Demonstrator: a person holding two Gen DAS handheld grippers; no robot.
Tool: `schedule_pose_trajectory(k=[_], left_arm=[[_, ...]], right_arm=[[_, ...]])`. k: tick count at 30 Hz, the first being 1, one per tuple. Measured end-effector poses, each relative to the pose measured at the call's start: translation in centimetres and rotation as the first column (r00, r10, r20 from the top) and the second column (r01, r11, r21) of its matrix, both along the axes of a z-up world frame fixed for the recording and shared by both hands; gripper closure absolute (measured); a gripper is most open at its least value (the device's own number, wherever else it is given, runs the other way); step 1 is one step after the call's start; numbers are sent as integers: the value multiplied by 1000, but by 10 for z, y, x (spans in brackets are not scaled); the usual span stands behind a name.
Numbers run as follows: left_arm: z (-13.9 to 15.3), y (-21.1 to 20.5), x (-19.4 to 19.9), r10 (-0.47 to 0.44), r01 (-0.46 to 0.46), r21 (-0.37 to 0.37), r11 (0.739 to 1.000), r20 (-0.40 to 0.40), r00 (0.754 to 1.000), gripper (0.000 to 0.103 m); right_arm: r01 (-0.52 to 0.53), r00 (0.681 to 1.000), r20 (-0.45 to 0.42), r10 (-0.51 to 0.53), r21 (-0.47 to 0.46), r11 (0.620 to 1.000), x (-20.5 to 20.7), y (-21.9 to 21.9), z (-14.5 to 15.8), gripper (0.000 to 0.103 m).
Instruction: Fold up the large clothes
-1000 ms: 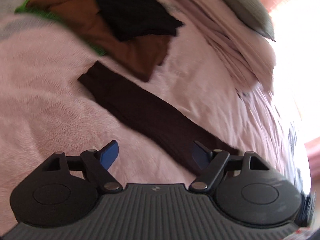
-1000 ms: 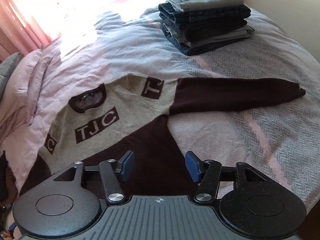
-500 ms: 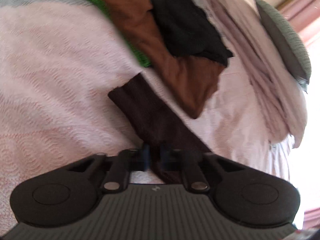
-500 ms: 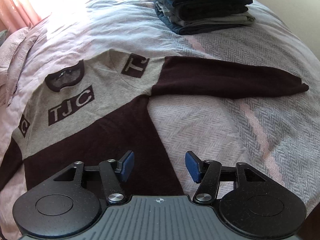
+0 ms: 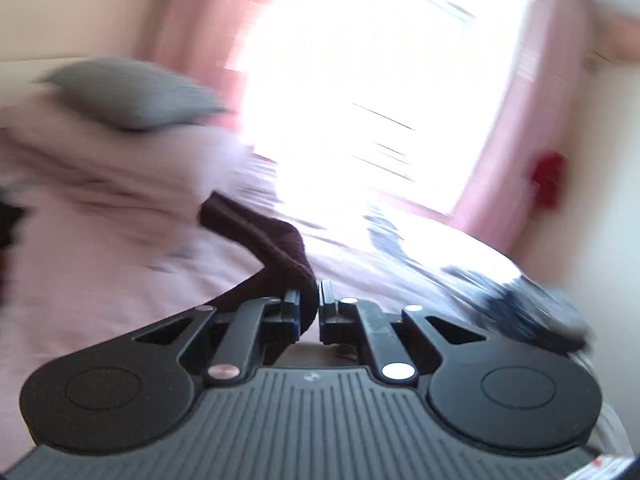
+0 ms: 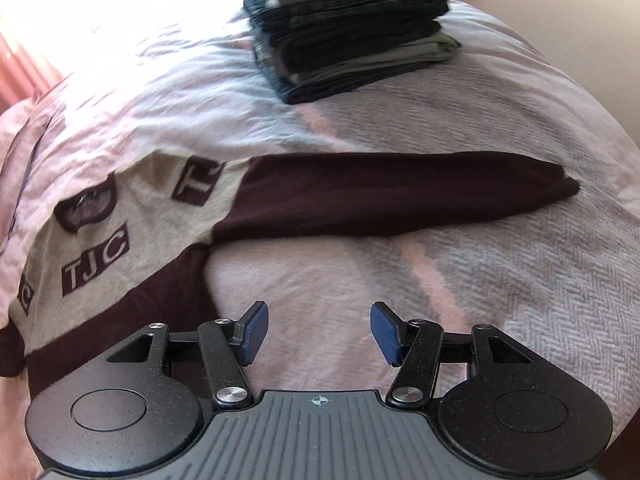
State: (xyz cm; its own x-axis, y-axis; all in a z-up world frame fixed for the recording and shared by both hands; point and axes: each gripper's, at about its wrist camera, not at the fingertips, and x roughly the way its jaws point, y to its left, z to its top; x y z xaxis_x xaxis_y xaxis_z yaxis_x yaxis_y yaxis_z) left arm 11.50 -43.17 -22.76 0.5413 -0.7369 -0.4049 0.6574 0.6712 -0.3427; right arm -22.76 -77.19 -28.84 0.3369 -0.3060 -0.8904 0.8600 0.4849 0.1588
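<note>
Because the sweater lies spread flat on the bed cover with one sleeve stretched out sideways, the two grippers work opposite ends of it, and the split makes sense for a sleeve-in fold. The left gripper is clamped on the other dark maroon sleeve, its cuff end poking up past the closed fingers while the cloth trails down to the cover; lifting it that way probably lets the sleeve be carried across the sweater's body, though that view is heavily blurred and the body itself is out of sight there. The right gripper hangs with its fingers spread and empty, over bare cover just beside the sweater's maroon lower panel, most likely waiting near the side seam. The sweater looks like a soft knit: grey across the chest with maroon patches lettered "TJC" and a shield-shaped badge, maroon below and along the sleeves, lying smooth with few wrinkles. Beyond the sweater's outstretched sleeve, well apart from it, a stack of folded clothes sits on the cover.
</note>
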Motion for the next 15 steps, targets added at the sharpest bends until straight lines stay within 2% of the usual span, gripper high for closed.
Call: schedule_pose_trajectory(k=[1,2,3,4,6,8,11,13,15], left_arm=[[-7,-28,-15,-84,84,5,996,-16,996,88],[-18,-53,-29,-158,160,27,987,-44,986,76],[-33,-75,-41,-211,216,67,974,-82,974,70],[-49,-91,-52,-246,259,117,959,-121,962,66],[-88,-105,-71,-262,300,257,918,-171,950,66],[-116,-98,-79,-228,280,377,883,-177,957,66],[-139,-61,-63,-137,212,473,855,-190,972,66],[-143,-34,-48,-71,150,523,839,-167,983,66],[-142,-15,-33,-12,82,571,817,-125,992,64]], right_arm=[[12,1000,10,-12,6,1000,-5,-6,0,49],[17,1000,14,-17,12,1000,-8,-11,1,49],[18,1000,16,-18,15,1000,-11,-15,1,49],[16,1000,17,-16,15,1000,-12,-18,0,49],[9,1000,21,-9,14,1000,-12,-22,-3,49],[-12,999,42,11,30,999,-9,-24,-10,49],[-59,988,147,49,63,996,8,-24,-21,49],[-101,968,242,74,105,989,28,-23,-30,49],[-151,928,361,93,138,979,54,-22,-43,50]])
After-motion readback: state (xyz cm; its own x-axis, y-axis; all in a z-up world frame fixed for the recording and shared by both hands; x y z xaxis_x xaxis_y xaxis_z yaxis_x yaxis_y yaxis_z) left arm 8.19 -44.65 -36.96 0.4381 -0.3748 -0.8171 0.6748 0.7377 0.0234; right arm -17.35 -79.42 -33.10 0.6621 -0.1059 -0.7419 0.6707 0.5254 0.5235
